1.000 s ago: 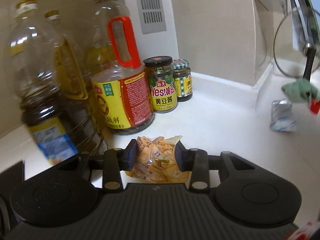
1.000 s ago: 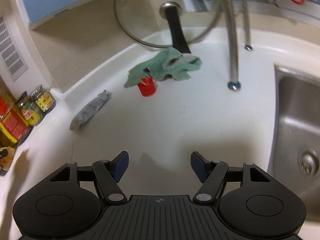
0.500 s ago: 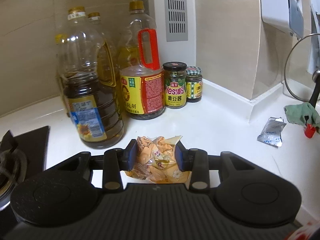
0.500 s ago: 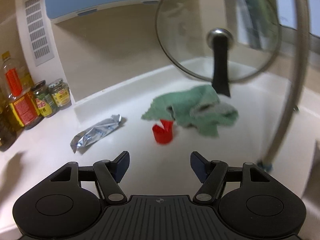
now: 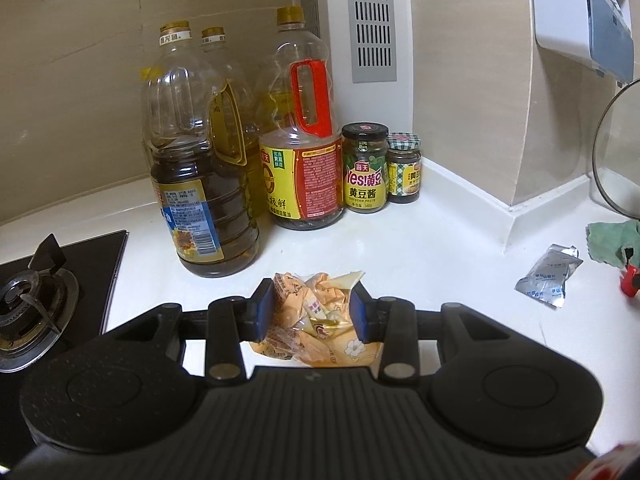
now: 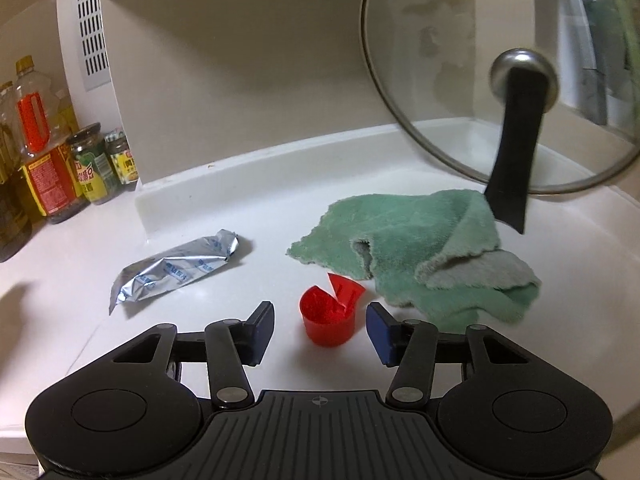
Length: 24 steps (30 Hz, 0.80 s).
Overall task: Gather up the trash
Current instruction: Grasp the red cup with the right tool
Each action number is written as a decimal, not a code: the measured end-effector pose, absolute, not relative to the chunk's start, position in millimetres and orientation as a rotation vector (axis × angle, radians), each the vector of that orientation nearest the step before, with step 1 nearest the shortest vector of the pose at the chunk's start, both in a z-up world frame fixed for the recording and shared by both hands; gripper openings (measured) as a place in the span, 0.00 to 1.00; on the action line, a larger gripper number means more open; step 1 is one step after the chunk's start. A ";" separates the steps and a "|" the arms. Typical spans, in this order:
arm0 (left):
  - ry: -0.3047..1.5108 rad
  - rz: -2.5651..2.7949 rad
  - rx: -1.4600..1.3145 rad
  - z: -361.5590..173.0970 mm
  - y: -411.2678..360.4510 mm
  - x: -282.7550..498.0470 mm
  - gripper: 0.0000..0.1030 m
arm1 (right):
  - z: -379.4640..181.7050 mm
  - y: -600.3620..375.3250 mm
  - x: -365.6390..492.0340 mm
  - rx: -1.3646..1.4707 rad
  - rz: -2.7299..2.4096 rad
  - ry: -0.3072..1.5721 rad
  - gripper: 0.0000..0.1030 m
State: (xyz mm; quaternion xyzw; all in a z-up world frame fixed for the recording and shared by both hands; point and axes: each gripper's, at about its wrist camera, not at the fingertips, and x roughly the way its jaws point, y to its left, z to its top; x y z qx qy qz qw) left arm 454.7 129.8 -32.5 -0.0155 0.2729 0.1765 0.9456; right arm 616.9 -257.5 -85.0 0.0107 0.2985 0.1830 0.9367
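Glass lid (image 6: 500, 80) cut off at the right edge (likewise in the left view), handle blurred

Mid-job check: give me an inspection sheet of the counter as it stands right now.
Surface: white countertop, dry as far as I can see.
Job's things: crumpled yellow wrapper; silver foil packet; torn red cup.
Clutter: green cloth, oil bottles, sauce jars, glass lid.
Grippers: left gripper shut on the wrapper; right gripper closing around the red cup, pads not yet touching.
Cables: nothing seen.
Surroundings: gas burner, tiled wall, vent panel.
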 end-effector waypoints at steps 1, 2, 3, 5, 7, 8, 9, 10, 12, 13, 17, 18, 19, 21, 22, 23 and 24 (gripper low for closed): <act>0.556 0.364 -0.029 -31.8 127.9 454.2 0.35 | -86.5 -256.3 620.1 0.020 0.374 0.616 0.50; 0.558 0.368 -0.028 -31.1 126.4 453.7 0.35 | -88.1 -256.0 622.9 0.024 0.381 0.618 0.48; 0.559 0.371 -0.028 -30.6 125.1 453.6 0.35 | -89.1 -255.5 624.4 0.024 0.385 0.620 0.45; 0.559 0.376 -0.023 -29.1 122.6 452.5 0.35 | -90.8 -254.2 626.9 0.014 0.386 0.625 0.40; 0.557 0.381 -0.021 -27.3 120.2 451.7 0.35 | -91.4 -254.7 627.9 0.009 0.389 0.619 0.35; 0.556 0.382 -0.020 -26.4 119.2 451.2 0.35 | -91.7 -255.3 628.1 0.007 0.389 0.618 0.33; 0.554 0.384 -0.018 -25.5 118.1 450.5 0.35 | -91.6 -255.9 628.5 0.006 0.393 0.617 0.33; 0.553 0.385 -0.017 -24.7 117.0 450.0 0.35 | -91.5 -256.7 628.6 0.004 0.395 0.617 0.33; 0.552 0.386 -0.016 -23.4 115.2 448.5 0.35 | -90.6 -257.8 627.4 -0.003 0.394 0.612 0.33; 0.551 0.386 -0.016 -22.9 114.2 447.4 0.35 | -89.8 -258.9 626.5 -0.003 0.399 0.609 0.33; 0.551 0.384 -0.012 -20.0 109.9 442.2 0.35 | -83.9 -264.4 620.2 0.009 0.415 0.596 0.33; 0.549 0.383 -0.012 -19.1 108.6 440.5 0.35 | -82.1 -265.7 617.9 0.012 0.419 0.593 0.33; 0.548 0.382 -0.011 -18.1 107.0 438.7 0.35 | -80.1 -267.4 615.4 0.016 0.424 0.590 0.33; 0.545 0.379 -0.012 -16.2 103.3 434.5 0.35 | -75.8 -270.0 610.2 0.022 0.432 0.583 0.33; 0.544 0.378 -0.012 -15.4 101.3 431.9 0.35 | -73.6 -271.3 607.4 0.025 0.438 0.582 0.33; 0.544 0.376 -0.013 -14.6 99.1 429.0 0.35 | -71.2 -272.7 604.1 0.028 0.445 0.579 0.33; 0.543 0.375 -0.013 -13.7 96.5 425.7 0.35 | -68.8 -274.2 600.5 0.030 0.451 0.575 0.33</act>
